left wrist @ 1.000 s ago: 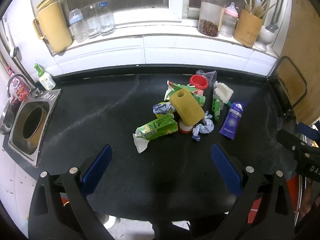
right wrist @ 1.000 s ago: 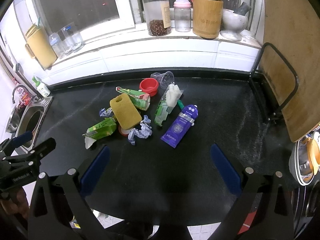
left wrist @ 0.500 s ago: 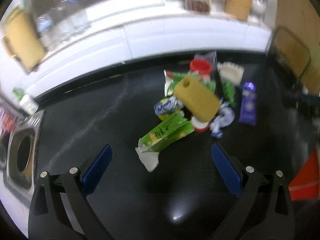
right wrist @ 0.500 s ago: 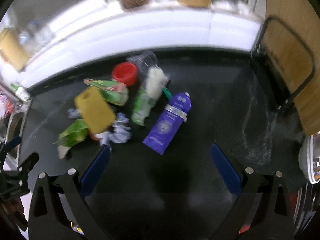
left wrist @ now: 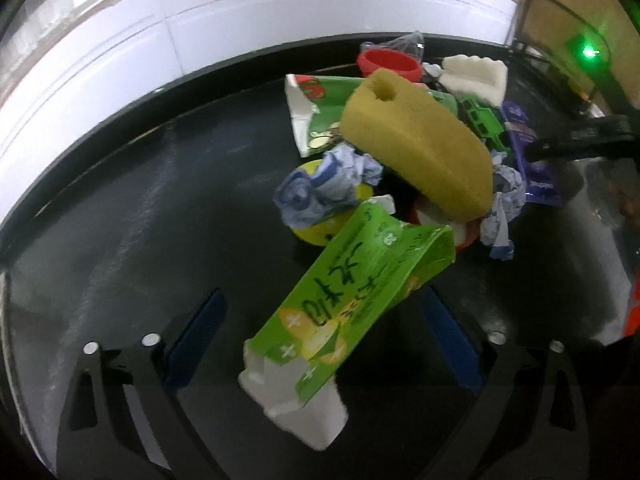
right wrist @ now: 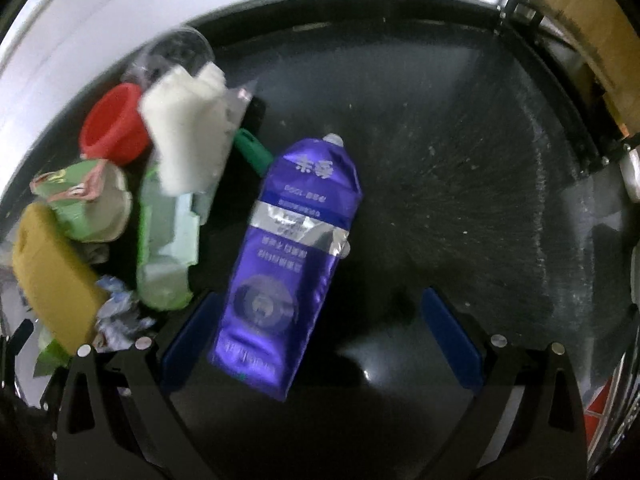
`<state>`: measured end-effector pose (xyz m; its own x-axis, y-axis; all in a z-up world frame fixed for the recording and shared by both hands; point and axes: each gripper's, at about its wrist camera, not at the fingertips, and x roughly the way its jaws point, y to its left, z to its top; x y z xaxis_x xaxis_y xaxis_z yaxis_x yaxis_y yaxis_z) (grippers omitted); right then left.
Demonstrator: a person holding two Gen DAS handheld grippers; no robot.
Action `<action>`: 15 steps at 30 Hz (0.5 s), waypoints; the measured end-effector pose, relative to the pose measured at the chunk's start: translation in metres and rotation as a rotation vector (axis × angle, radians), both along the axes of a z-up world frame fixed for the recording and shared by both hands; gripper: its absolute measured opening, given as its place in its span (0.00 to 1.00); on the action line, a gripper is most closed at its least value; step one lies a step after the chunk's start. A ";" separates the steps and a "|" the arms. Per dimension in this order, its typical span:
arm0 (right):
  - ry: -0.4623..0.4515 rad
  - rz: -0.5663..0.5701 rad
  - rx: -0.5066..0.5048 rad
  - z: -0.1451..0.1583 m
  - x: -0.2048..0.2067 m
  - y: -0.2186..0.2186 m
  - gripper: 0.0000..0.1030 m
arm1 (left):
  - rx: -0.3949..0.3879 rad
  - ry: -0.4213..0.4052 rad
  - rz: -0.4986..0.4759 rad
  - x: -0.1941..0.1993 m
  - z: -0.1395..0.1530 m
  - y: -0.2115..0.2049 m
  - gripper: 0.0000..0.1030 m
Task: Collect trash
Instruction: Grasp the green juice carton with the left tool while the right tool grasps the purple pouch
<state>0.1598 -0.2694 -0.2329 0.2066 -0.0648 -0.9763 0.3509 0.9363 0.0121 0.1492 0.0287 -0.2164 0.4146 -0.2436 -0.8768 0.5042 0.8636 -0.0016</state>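
A pile of trash lies on the black counter (right wrist: 440, 160). My left gripper (left wrist: 324, 338) hangs low over a crushed green drink carton (left wrist: 352, 292). Its jaws are closing with the carton between the blue pads, which stand apart from it. Behind the carton are a yellow sponge (left wrist: 416, 152), crumpled blue-white paper (left wrist: 324, 184), a second green carton (left wrist: 316, 112) and a red cap (left wrist: 388, 62). My right gripper (right wrist: 320, 336) is open, with the lower end of a purple pouch (right wrist: 284, 260) between its pads, nearer the left one. The white foam piece (right wrist: 188, 136) and green wrapper (right wrist: 168, 240) lie left of the pouch.
A white tiled wall (left wrist: 200, 20) runs behind the counter. A black wire rack (right wrist: 560, 112) holding a wooden board (right wrist: 580, 20) stands at the right end. A clear plastic cup (right wrist: 176, 52) lies at the pile's far side. Bare counter stretches right of the pouch.
Both grippers have come down and in towards the pile. The green carton now lies between the left pads and the purple pouch between the right ones. The windowsill has left view.
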 end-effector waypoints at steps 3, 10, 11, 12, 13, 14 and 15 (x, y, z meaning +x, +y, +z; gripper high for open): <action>0.021 -0.016 0.000 -0.010 0.007 0.002 0.94 | 0.019 0.023 -0.024 0.003 -0.011 -0.005 0.76; -0.021 0.004 -0.033 0.003 0.008 0.009 0.50 | 0.028 0.030 -0.029 0.002 -0.010 -0.017 0.38; -0.012 0.007 -0.010 0.001 0.009 0.008 0.49 | 0.021 0.041 -0.010 0.002 -0.008 -0.016 0.35; -0.012 0.002 0.010 0.001 0.007 0.006 0.49 | 0.020 0.041 0.012 0.000 -0.004 -0.015 0.34; -0.014 0.004 0.007 0.003 0.005 0.005 0.49 | 0.015 0.044 0.035 -0.001 -0.001 -0.014 0.34; -0.024 0.014 0.000 0.006 0.002 0.005 0.49 | 0.002 0.051 0.055 -0.002 0.004 -0.012 0.34; -0.037 0.023 -0.007 0.011 -0.002 0.006 0.49 | -0.010 0.056 0.070 -0.006 0.009 -0.012 0.33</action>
<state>0.1581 -0.2637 -0.2218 0.2441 -0.0660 -0.9675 0.3291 0.9441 0.0186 0.1429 0.0172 -0.2078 0.3812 -0.2246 -0.8968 0.4415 0.8965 -0.0369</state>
